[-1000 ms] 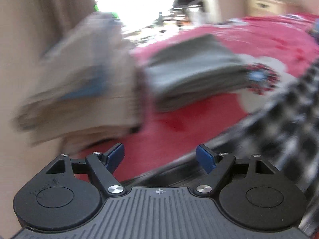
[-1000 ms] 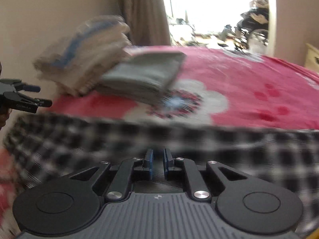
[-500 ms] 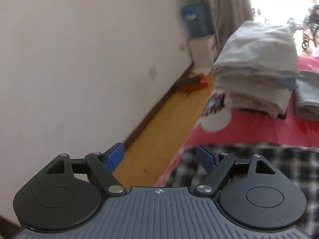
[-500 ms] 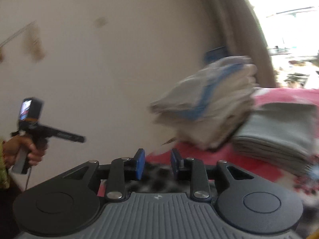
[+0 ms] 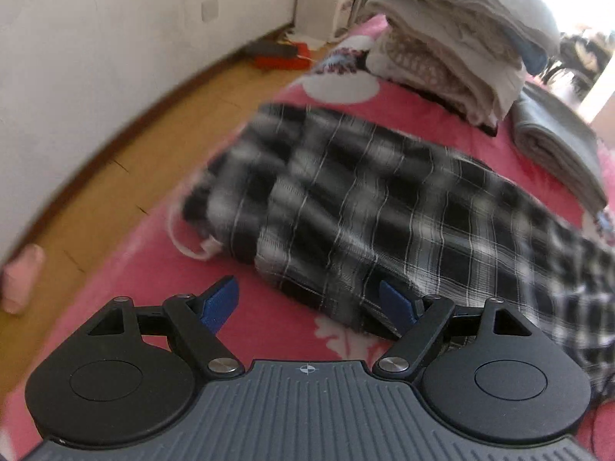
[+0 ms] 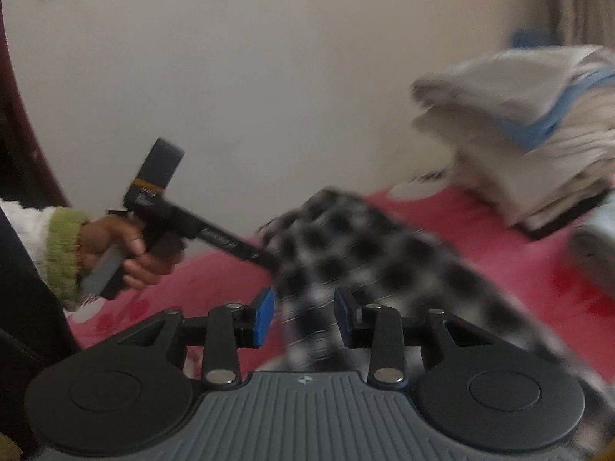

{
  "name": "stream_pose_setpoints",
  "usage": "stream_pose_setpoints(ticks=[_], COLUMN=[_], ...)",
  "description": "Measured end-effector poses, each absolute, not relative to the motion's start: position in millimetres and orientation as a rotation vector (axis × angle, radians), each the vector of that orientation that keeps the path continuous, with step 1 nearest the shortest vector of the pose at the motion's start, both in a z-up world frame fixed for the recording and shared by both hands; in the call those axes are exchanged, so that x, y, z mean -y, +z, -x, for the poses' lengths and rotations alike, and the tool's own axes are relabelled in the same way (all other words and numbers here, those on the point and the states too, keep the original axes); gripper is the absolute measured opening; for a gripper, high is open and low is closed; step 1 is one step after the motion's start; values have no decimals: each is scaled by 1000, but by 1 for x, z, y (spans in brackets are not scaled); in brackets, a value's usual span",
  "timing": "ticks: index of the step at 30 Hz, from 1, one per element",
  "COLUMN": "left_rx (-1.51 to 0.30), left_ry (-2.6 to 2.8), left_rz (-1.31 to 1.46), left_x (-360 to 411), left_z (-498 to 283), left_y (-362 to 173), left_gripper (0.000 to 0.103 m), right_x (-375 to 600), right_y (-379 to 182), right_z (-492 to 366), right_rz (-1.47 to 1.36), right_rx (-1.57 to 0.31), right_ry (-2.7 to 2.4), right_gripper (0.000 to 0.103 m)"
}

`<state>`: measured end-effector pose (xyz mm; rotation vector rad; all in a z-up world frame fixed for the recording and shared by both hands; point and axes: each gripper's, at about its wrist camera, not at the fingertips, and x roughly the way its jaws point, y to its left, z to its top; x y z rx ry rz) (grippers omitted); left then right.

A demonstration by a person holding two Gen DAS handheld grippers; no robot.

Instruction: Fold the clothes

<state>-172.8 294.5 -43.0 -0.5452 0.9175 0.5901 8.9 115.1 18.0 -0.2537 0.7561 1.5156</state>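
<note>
A black-and-white plaid garment [image 5: 365,199] lies crumpled across the red flowered bedspread [image 5: 153,269]. My left gripper [image 5: 307,301] is open low over the bed. Its right pad touches the garment's near edge, and its left pad is over bare bedspread. In the right wrist view the plaid garment [image 6: 365,261] is blurred and runs between the parted blue pads of my right gripper [image 6: 303,315], which is open. A hand with a green cuff [image 6: 115,246] holds the left gripper [image 6: 265,259], whose tip reaches the garment's left end.
A tall stack of folded pale clothes [image 5: 453,30] and a folded grey garment [image 5: 557,142] sit at the far side of the bed. The bed's left edge drops to a wooden floor [image 5: 115,153] with a red item [image 5: 280,59] and a white box [image 5: 323,7] by the wall.
My right gripper was shut on the plaid fabric and has opened wider. Both views swung left, and the left gripper came down to the garment's left end.
</note>
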Motion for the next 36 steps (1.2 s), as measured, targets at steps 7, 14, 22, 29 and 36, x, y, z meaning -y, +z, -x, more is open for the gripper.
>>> stream_pose_setpoints(ticks=[7, 14, 22, 29, 36], left_rx=[-802, -646, -546, -492, -438], left_ry=[523, 450, 508, 613, 604], left_rz=[711, 823, 859, 826, 703], left_x=[-328, -352, -363, -362, -347], left_z=[202, 208, 200, 195, 190], left_y=[-77, -88, -99, -102, -74], left_gripper=[83, 89, 89, 44, 31], right_x=[-196, -242, -263, -251, -184], right_y=[-11, -45, -63, -57, -53], right_z=[20, 63, 56, 30, -42], right_rz=[533, 689, 590, 403, -129], right_rx=[-768, -686, -784, -944, -1238], right_ry=[1467, 1444, 1294, 1226, 1029], right_gripper=[48, 49, 50, 50, 50])
